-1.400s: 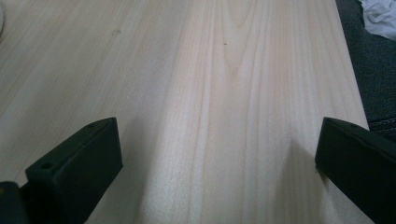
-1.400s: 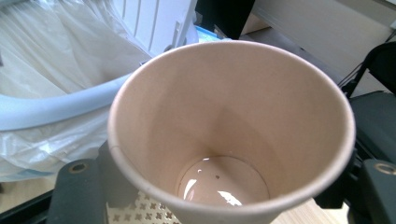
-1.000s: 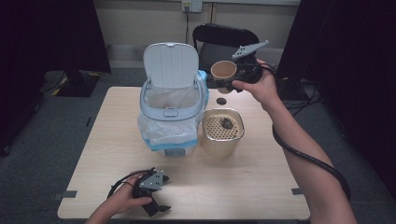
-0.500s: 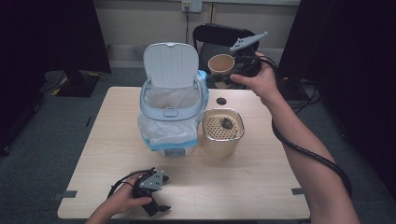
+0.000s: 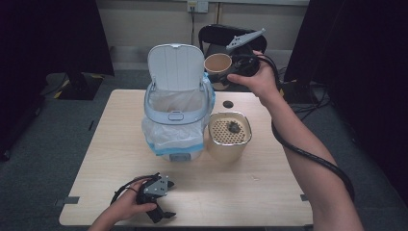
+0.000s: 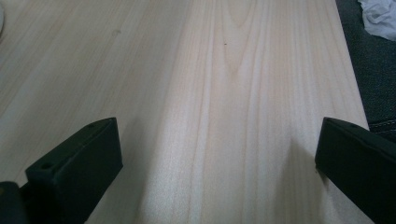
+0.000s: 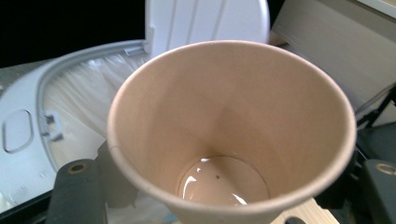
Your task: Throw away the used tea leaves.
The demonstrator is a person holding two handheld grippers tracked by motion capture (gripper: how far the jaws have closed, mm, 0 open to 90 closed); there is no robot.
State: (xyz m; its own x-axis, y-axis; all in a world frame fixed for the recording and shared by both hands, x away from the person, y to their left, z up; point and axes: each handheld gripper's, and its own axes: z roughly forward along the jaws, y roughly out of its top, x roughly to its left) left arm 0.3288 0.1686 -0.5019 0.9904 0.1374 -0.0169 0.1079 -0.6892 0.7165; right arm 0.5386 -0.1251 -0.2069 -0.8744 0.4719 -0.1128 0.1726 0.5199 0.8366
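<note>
My right gripper (image 5: pixel 226 72) is raised behind the table's far edge and is shut on a tan paper cup (image 5: pixel 217 64), tipped on its side with its mouth toward the camera. In the right gripper view the cup (image 7: pixel 233 121) sits between the two black jaws and a little pale liquid shines at its bottom. Just left of it stands a white bin (image 5: pixel 177 115) with its lid up and a clear bag inside (image 7: pixel 79 93). My left gripper (image 5: pixel 161 214) rests on the table near the front edge, jaws wide open over bare wood (image 6: pixel 219 116).
A beige strainer pot (image 5: pixel 229 135) with a dark lump on its perforated top stands right of the bin. A small black disc (image 5: pixel 228 104) lies behind it. A black chair (image 5: pixel 226 36) is beyond the table. The right gripper's cable (image 5: pixel 308 154) trails along the forearm.
My right hand has lifted the cup higher and slightly farther back, beside the bin's raised lid. The left hand and gripper have stayed where they were.
</note>
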